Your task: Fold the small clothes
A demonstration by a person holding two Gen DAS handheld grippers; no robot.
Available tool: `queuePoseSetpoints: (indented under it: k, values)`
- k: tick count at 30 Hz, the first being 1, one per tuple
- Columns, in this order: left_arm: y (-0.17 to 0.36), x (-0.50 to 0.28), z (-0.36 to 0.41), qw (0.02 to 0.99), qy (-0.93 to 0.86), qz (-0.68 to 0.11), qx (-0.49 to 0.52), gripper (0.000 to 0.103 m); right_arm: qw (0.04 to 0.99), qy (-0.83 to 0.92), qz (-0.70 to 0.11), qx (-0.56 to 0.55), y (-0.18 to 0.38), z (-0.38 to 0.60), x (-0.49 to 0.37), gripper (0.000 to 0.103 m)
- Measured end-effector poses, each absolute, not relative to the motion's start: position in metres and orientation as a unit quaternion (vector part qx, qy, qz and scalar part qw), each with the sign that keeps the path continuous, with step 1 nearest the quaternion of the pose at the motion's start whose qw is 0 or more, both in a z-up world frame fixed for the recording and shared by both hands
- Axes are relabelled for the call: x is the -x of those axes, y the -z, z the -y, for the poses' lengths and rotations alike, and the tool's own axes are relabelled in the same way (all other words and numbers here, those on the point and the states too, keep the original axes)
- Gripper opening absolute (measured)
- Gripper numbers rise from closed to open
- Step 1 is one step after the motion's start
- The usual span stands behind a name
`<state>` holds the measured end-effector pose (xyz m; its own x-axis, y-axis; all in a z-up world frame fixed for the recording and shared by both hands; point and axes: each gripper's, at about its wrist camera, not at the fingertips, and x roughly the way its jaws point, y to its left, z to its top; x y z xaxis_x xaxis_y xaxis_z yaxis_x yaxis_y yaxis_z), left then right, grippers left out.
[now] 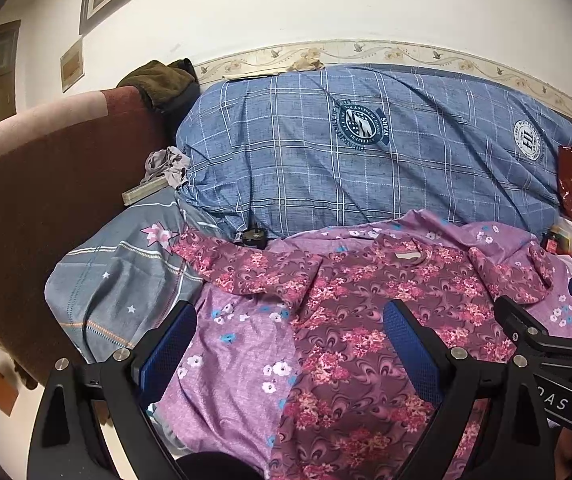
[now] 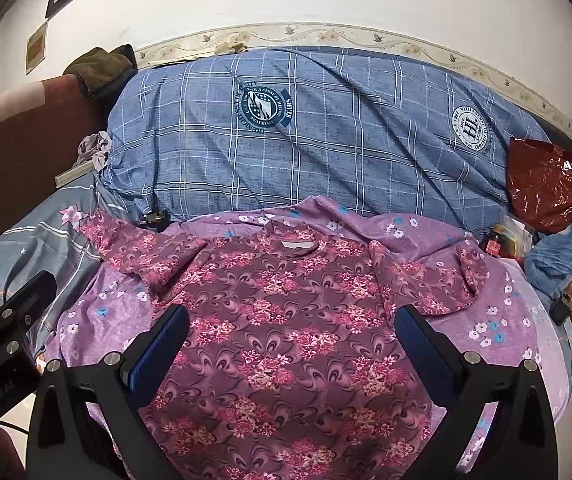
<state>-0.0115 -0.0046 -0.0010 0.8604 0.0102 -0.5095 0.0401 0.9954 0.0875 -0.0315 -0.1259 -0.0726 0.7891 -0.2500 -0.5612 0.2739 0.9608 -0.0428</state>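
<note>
A maroon floral shirt [image 2: 286, 312] lies spread flat, neck away from me, on a purple flowered cloth [image 2: 498, 312]. Both sleeves lie out to the sides. It also shows in the left wrist view [image 1: 366, 320] on the purple cloth [image 1: 230, 360]. My left gripper [image 1: 290, 316] is open and empty, above the shirt's left side and the purple cloth. My right gripper [image 2: 292, 320] is open and empty, above the middle of the shirt. The right gripper's body shows at the right of the left wrist view [image 1: 542, 336].
A blue checked quilt [image 2: 326, 132] is piled behind the shirt. A grey starred pillow [image 1: 126, 280] lies left, by a dark red headboard [image 1: 46, 200]. A red plastic bag [image 2: 546, 184], jeans [image 2: 562, 248] and small items crowd the right. A black plug [image 2: 156, 216] lies by the left sleeve.
</note>
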Motion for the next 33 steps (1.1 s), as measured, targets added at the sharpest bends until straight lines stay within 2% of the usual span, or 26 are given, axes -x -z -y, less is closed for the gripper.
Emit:
queuePoseSetpoints:
  k: [6,11,18,24,28,33]
  values:
    - [0.003,0.005,0.007,0.961,0.012,-0.271,-0.049,0.095,0.944,0.142,-0.297,-0.024,0.077,0.133,0.031,0.102]
    - [0.020,-0.030,-0.002,0.950,0.009,-0.310,-0.032,0.095,0.939,0.134,-0.310,-0.057,0.091,0.166,0.025,0.102]
    - [0.053,-0.116,0.002,0.924,-0.018,-0.380,-0.025,0.094,0.902,0.167,-0.338,-0.208,0.136,0.291,0.020,0.102]
    - [0.083,-0.186,0.052,0.923,0.005,-0.383,-0.033,0.094,0.864,0.221,-0.306,-0.335,0.173,0.411,0.029,0.098]
    - [0.117,-0.235,0.079,0.921,0.022,-0.388,-0.031,0.094,0.841,0.279,-0.306,-0.348,0.192,0.472,0.020,0.093]
    - [0.154,-0.287,0.088,0.921,0.016,-0.389,-0.022,0.094,0.818,0.319,-0.347,-0.329,0.215,0.528,-0.025,0.093]
